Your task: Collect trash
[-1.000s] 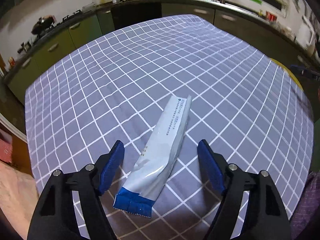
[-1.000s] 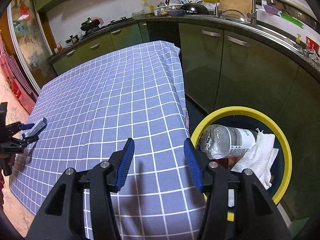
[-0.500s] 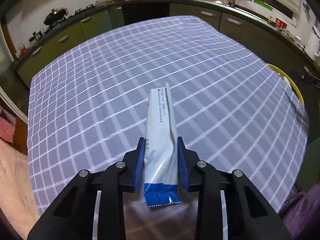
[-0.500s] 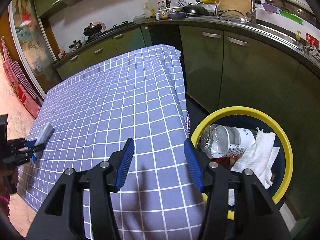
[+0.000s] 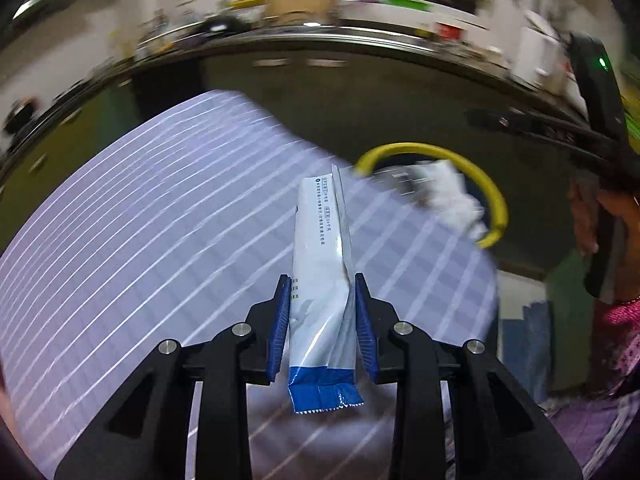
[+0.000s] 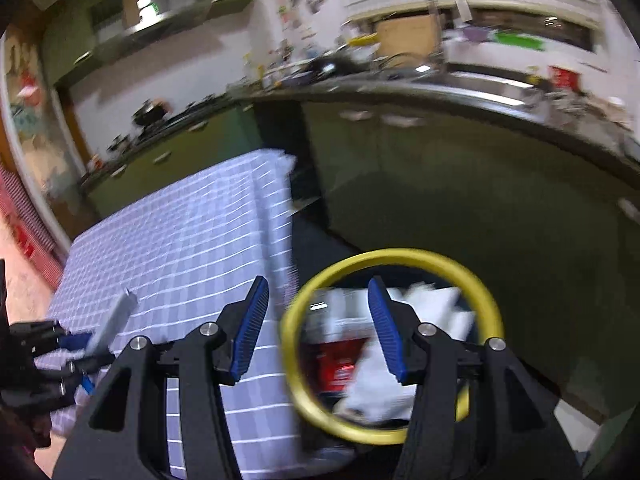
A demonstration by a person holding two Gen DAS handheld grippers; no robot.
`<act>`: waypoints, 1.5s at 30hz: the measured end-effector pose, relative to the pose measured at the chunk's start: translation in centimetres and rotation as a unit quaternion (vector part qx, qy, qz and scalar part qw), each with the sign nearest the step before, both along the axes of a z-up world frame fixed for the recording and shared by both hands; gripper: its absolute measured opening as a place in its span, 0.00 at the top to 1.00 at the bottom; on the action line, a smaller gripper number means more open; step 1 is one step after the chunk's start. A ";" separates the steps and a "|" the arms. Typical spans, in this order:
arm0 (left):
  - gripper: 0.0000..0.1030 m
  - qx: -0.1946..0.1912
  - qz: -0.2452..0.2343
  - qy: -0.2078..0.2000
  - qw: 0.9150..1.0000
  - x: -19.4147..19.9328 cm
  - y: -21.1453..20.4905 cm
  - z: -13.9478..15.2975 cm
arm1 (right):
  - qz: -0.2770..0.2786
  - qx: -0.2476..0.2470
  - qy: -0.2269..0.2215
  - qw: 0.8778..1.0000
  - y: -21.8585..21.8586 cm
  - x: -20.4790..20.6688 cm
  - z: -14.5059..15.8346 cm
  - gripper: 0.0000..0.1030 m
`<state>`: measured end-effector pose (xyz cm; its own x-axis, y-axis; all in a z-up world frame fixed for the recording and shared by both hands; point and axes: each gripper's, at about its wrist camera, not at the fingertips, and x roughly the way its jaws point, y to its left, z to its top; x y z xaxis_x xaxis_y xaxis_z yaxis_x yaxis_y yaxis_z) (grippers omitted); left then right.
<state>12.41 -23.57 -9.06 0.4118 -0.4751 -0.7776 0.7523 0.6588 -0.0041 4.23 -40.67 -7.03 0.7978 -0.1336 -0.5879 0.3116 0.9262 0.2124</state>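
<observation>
My left gripper is shut on a long white wrapper with a blue end and holds it above the checked tablecloth. The wrapper points toward the yellow-rimmed bin past the table's right edge. My right gripper is open and empty, above the table edge and the bin. The bin holds white paper and a blurred red-labelled item. The left gripper with the wrapper also shows at the lower left of the right wrist view.
Green kitchen cabinets and a cluttered counter with a sink run behind the table and the bin. The person's hand and the right gripper's body sit at the right of the left wrist view. Both views are motion-blurred.
My left gripper closed on the wrapper, lifted it off the cloth and swung it toward the bin. My right gripper stayed open and drew back and up from the bin.
</observation>
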 end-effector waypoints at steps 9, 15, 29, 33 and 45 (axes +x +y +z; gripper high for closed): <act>0.70 0.004 -0.127 0.034 0.991 -1.2 -15.5 -1.1 | -0.087 0.017 -0.014 0.996 -7.3 -5.2 -0.8 0.49; 0.70 0.030 -0.159 0.037 0.986 -1.1 -21.9 -3.2 | -0.093 0.037 -0.015 0.995 -9.0 -6.1 -2.0 0.49; 0.26 0.074 -0.143 0.036 0.986 -0.6 -25.7 -6.7 | -0.075 0.037 -0.022 0.996 -7.9 -6.1 -1.6 0.47; 0.13 0.034 -0.109 0.034 0.993 -1.2 -21.4 -4.2 | -0.066 0.033 -0.024 0.997 -6.9 -6.0 -1.1 0.45; 0.05 0.006 0.142 -0.065 0.988 -3.2 -0.5 1.4 | 0.060 0.025 -0.010 0.998 2.2 -4.1 -1.3 0.32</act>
<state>9.19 -24.03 -7.67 0.6237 -0.3166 -0.7147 0.5302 0.8431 0.0893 0.10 -38.45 -8.28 0.8174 -0.0064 -0.5760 0.1940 0.9446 0.2649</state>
